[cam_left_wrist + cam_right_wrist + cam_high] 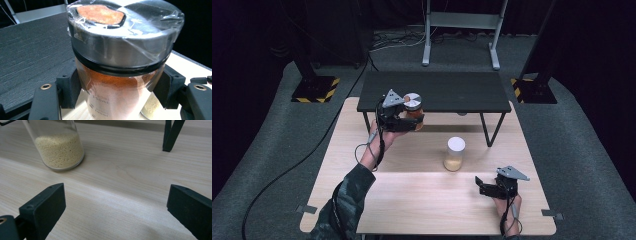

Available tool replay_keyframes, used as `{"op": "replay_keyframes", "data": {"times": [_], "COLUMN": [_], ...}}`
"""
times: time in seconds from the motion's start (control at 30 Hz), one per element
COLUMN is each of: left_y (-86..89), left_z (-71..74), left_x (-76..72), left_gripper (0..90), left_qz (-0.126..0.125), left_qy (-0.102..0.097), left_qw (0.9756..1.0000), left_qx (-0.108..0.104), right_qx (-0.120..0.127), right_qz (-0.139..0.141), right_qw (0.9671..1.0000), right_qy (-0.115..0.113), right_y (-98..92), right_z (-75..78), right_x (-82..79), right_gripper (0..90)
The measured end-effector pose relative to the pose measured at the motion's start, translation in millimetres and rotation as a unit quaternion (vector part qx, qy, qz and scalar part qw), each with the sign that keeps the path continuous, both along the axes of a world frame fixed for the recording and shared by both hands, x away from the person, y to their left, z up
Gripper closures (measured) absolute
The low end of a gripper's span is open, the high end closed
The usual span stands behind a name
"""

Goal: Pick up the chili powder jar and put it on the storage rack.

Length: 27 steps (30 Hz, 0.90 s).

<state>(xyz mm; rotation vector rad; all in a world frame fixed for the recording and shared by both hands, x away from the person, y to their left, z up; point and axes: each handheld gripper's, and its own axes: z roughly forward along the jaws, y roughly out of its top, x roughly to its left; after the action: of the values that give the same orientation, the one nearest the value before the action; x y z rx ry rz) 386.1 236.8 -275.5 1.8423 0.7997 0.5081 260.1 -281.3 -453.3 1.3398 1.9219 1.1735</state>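
The left tongs (412,121) pinch a glass jar of orange powder (117,100), one black jaw on each side of the glass just below the metal lid (125,45). The lid is wrapped in clear film, and an opening in it shows the same orange powder. In the high view the jar (414,111) is held clear of the worktop (422,200), at the front edge of the low black shelf (452,90) that stands on it.

The step in hand looks like setting the jar up on that shelf. To do it well, keep the jar upright so nothing shifts toward the lid opening, and raise its base fully over the shelf edge before moving forward. Set it down flat, well in from the edge, and only then spread the jaws. The grip is on smooth glass and film, so a steady squeeze with no twisting seems wise.

The right tongs (488,186) rest spread and empty near the worktop's front right. A second jar (454,154), holding pale grains, stands mid-worktop, apart from both.
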Motion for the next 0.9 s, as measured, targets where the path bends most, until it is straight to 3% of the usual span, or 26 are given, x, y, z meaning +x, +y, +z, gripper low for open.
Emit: {"op": "replay_keyframes", "data": {"times": [0.9], "left_y": [-5.4], "left_z": [14.5], "left_x": [8.0], "left_gripper": [31.8], "left_qz": [-0.011], "left_qy": [-0.003], "left_qw": [0.9999], "left_qx": [-0.003], "right_qx": [0.0], "right_qz": [0.0], "right_qw": [1.0], "right_qy": [0.001], "right_y": [-0.1], "right_z": [0.1], "right_x": [0.2], "right_gripper": [0.8]}}
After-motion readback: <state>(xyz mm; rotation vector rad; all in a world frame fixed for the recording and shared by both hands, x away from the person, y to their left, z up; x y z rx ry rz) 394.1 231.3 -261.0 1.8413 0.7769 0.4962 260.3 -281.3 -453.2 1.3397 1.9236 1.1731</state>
